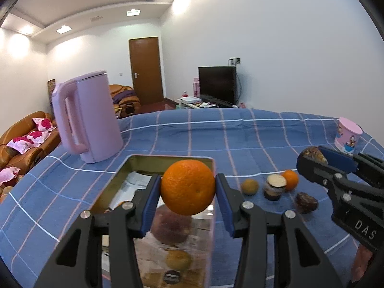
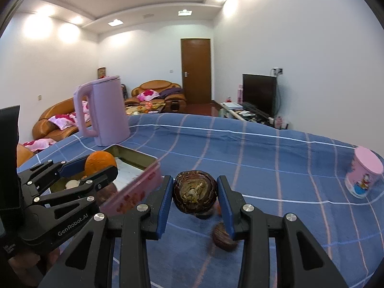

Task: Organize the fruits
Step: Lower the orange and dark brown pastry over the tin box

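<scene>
Your left tool (image 1: 188,187) is clamped on an orange (image 1: 188,187): both blue pads (image 1: 150,201) press its sides. The tool points forward and slightly downward and holds the orange in the air above the open tin box (image 1: 168,160). Inside the box a reddish-brown fruit (image 1: 171,225) and a yellowish fruit (image 1: 178,259) lie under the tool; both are blurred.

Your right tool (image 2: 195,192) is clamped on a dark brown fruit (image 2: 195,192) with a pale, rough patch facing the camera. This tool also points forward and slightly downward and carries the fruit above the surface (image 2: 264,158), just to the right of the box's pink outer wall (image 2: 134,192). From the left wrist view, the right tool (image 1: 312,158) stands to the right of the box, apart from the left tool.

On the surface between the two tools remain a small brownish-yellow fruit (image 1: 250,186), a cut brown fruit (image 1: 275,187), a small orange (image 1: 291,179) and another dark brown fruit (image 1: 306,202).

Farther out, a pink kettle (image 1: 88,117) stands behind the box at its left corner. A pink cup (image 1: 348,135) stands upside down near the right edge of the blue checked cloth (image 1: 216,129).
</scene>
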{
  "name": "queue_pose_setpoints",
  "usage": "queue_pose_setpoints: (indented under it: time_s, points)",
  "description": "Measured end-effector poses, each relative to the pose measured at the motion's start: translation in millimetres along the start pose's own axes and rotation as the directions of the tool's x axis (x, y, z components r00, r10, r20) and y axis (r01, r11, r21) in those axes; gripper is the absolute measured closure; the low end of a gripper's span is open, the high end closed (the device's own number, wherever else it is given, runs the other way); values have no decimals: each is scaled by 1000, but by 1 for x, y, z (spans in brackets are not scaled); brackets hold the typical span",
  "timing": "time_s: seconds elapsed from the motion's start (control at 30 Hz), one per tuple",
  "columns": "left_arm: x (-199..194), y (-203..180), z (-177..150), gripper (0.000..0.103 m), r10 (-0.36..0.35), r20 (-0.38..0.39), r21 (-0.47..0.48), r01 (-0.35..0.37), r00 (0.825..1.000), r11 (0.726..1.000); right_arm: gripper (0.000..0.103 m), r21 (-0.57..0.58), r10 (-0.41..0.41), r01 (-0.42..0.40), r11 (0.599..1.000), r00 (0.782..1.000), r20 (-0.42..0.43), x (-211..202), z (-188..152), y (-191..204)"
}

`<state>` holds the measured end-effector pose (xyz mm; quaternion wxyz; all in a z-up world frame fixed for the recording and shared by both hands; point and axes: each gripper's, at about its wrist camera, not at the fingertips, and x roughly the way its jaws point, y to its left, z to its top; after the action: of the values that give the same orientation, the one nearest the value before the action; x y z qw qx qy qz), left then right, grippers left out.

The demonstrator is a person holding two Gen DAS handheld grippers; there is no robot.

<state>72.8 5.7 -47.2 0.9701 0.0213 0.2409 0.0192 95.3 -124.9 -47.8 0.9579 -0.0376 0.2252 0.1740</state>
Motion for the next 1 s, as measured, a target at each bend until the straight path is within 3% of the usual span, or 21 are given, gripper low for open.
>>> queue_pose_setpoints:
  time_s: [1.0]
  points:
    - [34, 61, 8, 55, 78, -105, -14, -80, 991, 997, 64, -77, 114, -118, 990, 992, -56, 63, 27, 68]
